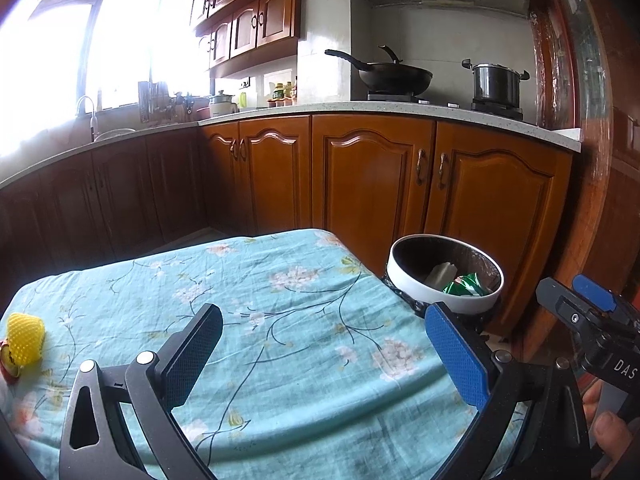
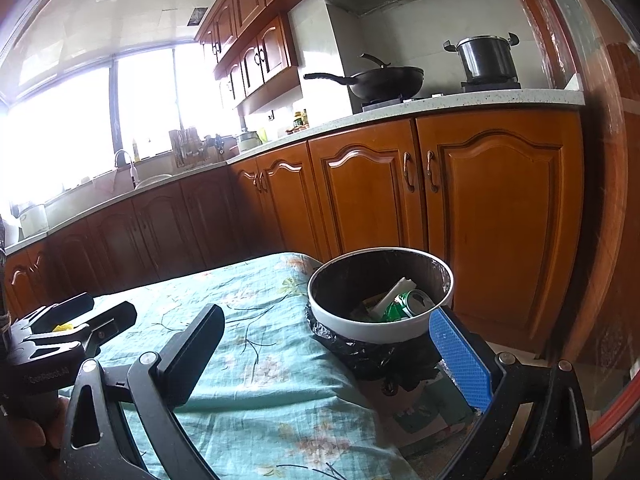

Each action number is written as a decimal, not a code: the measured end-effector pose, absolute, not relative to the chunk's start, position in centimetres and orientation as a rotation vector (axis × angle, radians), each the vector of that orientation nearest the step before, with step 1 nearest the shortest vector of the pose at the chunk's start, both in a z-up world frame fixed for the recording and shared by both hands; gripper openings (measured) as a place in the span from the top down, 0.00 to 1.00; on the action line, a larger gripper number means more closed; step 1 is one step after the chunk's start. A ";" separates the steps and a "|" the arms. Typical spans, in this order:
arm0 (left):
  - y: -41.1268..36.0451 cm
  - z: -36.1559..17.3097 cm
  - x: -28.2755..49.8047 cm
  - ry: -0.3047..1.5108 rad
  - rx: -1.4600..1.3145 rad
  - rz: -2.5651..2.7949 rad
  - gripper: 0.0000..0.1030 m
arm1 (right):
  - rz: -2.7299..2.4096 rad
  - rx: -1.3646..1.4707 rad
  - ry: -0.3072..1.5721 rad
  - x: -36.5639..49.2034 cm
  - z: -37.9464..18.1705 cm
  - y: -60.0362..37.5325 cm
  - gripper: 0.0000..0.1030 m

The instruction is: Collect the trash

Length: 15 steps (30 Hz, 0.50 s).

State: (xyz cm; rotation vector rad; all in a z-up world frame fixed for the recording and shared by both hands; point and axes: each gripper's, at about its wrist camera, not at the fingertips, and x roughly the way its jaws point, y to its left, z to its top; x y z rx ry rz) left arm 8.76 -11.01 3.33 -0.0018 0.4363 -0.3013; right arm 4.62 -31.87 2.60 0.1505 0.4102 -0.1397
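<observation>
A white-rimmed trash bin point(image 1: 424, 290) with a black bag liner stands on the floor at the table's far right corner; it also shows in the right wrist view point(image 2: 360, 326). Inside lie a green can point(image 2: 416, 304) and white and green scraps point(image 1: 464, 286). A yellow foam net point(image 1: 25, 338) with a small red item beside it lies on the table's left edge. My left gripper point(image 1: 326, 340) is open and empty above the floral cloth. My right gripper point(image 2: 330, 338) is open and empty, near the bin's front rim. The left gripper also shows in the right wrist view point(image 2: 80, 320).
The table wears a teal floral cloth point(image 1: 280, 320). Brown kitchen cabinets point(image 1: 360, 180) run behind under a pale counter with a wok point(image 1: 392, 74), a pot point(image 1: 496, 84) and a sink tap point(image 1: 90, 114). A wooden door frame point(image 1: 592, 160) stands at the right.
</observation>
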 end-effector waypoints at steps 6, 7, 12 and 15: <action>-10.9 3.3 8.6 0.426 0.000 -0.301 0.01 | -0.137 0.148 0.408 4.6 2.6 -31.8 0.00; -10.9 3.3 8.6 0.425 0.000 -0.302 0.01 | -0.137 0.148 0.408 4.6 2.6 -31.8 0.00; -11.0 3.2 8.6 0.423 0.005 -0.307 0.01 | -0.134 0.149 0.408 4.6 2.6 -31.7 0.00; -11.0 3.2 8.5 0.415 0.011 -0.305 0.01 | -0.134 0.147 0.409 4.6 2.5 -31.6 0.00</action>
